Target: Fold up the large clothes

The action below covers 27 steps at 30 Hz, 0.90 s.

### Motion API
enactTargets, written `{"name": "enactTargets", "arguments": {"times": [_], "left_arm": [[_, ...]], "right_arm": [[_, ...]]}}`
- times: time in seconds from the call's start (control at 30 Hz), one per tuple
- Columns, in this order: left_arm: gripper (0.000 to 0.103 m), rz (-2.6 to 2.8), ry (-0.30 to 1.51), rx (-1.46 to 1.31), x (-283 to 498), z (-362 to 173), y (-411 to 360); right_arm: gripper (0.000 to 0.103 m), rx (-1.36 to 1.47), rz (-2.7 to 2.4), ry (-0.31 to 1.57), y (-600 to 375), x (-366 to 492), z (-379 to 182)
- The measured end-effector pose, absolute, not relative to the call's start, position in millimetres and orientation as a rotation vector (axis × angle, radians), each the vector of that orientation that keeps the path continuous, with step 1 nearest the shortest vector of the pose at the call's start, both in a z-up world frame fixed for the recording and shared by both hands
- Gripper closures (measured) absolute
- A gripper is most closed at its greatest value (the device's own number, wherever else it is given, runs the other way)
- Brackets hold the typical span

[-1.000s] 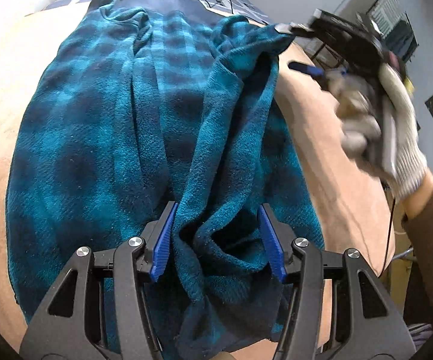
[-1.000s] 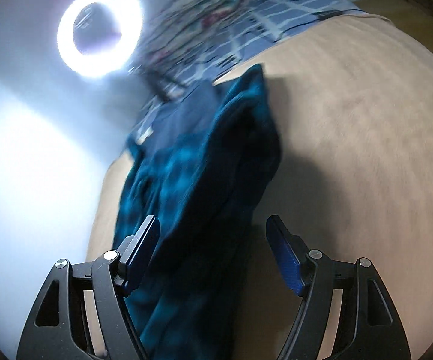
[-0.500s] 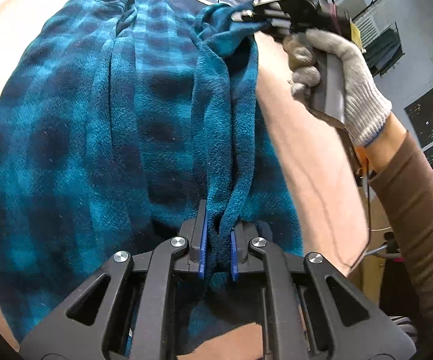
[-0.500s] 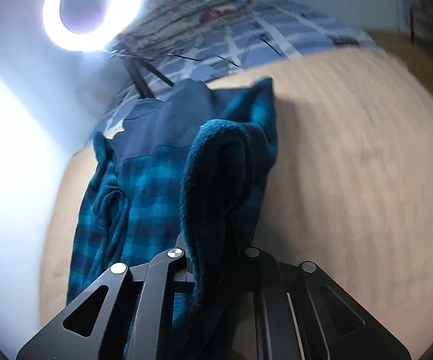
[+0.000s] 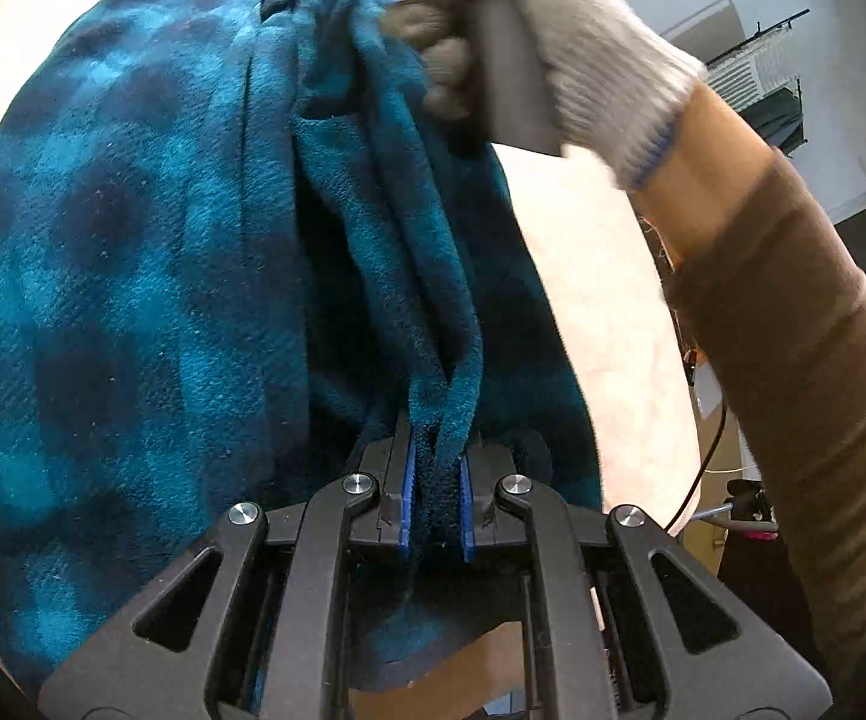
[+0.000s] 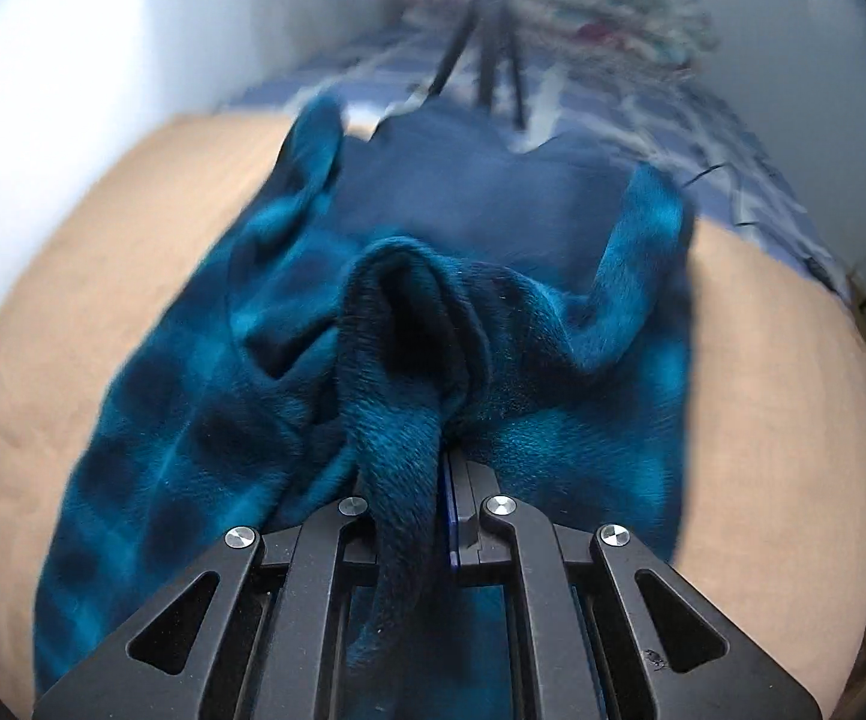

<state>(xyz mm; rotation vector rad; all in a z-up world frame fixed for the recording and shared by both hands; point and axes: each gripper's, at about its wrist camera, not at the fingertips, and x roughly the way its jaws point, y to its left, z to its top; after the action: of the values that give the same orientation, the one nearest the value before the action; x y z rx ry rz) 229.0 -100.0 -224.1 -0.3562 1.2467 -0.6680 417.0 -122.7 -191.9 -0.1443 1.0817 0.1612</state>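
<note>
A large teal and dark blue plaid fleece garment (image 5: 133, 276) lies on a tan surface (image 5: 601, 276). My left gripper (image 5: 436, 498) is shut on a bunched fold along the garment's right side, near its close end. My right gripper (image 6: 442, 516) is shut on the same fold of the garment (image 6: 397, 360) at the far end, and holds it lifted. In the left wrist view the gloved hand (image 5: 559, 54) with the right gripper is above the garment at the top. A dark blue panel (image 6: 481, 192) is at the garment's far end.
The tan surface (image 6: 73, 312) extends on both sides of the garment. A tripod (image 6: 493, 48) and a blue and white patterned cover (image 6: 703, 138) are beyond the garment's far end. A white wall is at the left in the right wrist view.
Both grippers were open a second ago and have shut on the fold. They have since carried it leftward over the garment, and the right gripper has swung around to face along it.
</note>
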Motion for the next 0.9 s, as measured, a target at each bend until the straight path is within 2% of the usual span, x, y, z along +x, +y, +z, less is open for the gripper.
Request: {"name": "enactTargets", "arguments": {"times": [0.17,0.27,0.37,0.57,0.87,0.9], "left_arm": [[0.094,-0.66,1.244,-0.347,223,-222,-96],[0.094,-0.664,1.238,-0.329,218,-218,-95],[0.094,-0.663,1.231,-0.31,221,-214,-101],[0.094,-0.66,1.226,-0.31,212,-209,-98],[0.094,-0.711,1.196,-0.368,194,-187,-67],[0.091,-0.713,1.181,-0.376,189,-181,-58]], "right_arm": [[0.088,-0.163,0.168,1.089,-119,420,-201],[0.084,-0.046,0.23,1.077,-142,410,-177],[0.075,0.091,0.28,1.008,-173,390,-147],[0.075,0.182,0.327,0.935,-211,305,-107],[0.075,0.249,0.404,1.029,-207,175,-138],[0.075,0.245,0.414,1.032,-202,160,-141]]}}
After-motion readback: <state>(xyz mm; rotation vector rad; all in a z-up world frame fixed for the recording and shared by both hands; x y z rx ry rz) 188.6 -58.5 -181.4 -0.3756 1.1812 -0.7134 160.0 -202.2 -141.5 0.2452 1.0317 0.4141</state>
